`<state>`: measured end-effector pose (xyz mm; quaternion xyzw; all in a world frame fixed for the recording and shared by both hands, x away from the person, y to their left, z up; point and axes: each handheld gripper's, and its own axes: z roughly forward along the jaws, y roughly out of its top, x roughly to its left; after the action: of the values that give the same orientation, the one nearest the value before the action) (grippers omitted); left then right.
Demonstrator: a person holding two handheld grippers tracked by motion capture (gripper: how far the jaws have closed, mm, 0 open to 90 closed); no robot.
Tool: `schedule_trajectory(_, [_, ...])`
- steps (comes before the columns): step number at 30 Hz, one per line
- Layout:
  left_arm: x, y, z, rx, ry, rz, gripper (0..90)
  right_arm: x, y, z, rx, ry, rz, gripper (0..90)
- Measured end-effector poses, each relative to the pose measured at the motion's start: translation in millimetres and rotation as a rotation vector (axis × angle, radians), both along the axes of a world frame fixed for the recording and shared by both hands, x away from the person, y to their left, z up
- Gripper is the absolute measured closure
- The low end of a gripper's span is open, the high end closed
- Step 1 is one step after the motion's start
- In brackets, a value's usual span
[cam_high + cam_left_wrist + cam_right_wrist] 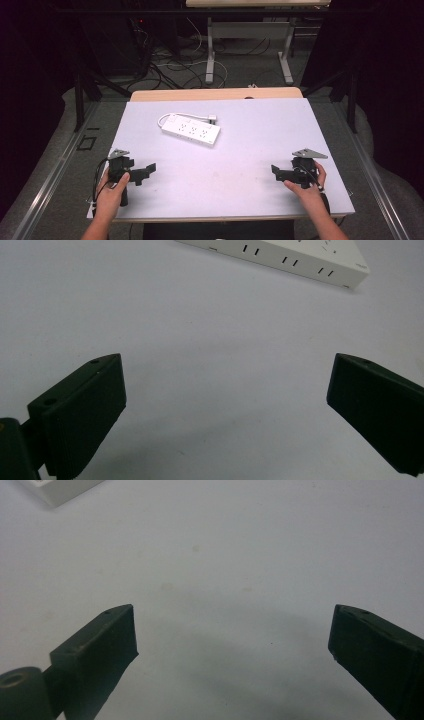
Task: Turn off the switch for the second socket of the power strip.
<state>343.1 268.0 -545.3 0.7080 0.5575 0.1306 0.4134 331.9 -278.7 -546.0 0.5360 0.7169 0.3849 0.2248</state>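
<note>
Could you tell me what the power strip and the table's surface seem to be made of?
The power strip looks like moulded white plastic with a smooth, slightly glossy finish: crisp edges and neatly cut socket slots. The table has a pale grey, matte top, possibly laminate or a laid sheet; a light wood-coloured edge shows at its far side. Both grippers' fingers look like matte black plastic.

The work table (260, 165) carries a pale grey-white top; a strip of light wood edge (215, 94) shows along its far side. Beyond it stands a second table (250, 30) on white metal legs, with a tangle of dark and white cables (170, 65) on the grey floor (250, 75) beneath. Black curtains (380, 50) close both sides. Metal floor rails (45, 185) run along the left and right. Lighting is dim and even.
</note>
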Motion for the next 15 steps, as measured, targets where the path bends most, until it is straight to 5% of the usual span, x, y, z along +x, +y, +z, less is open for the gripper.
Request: schedule_trajectory(15, [-1.9, 1.0, -7.0, 0.018, -0.003, 0.007, 2.3, 0.4, -0.1, -0.6, 0.002, 0.005, 0.001, 4.8])
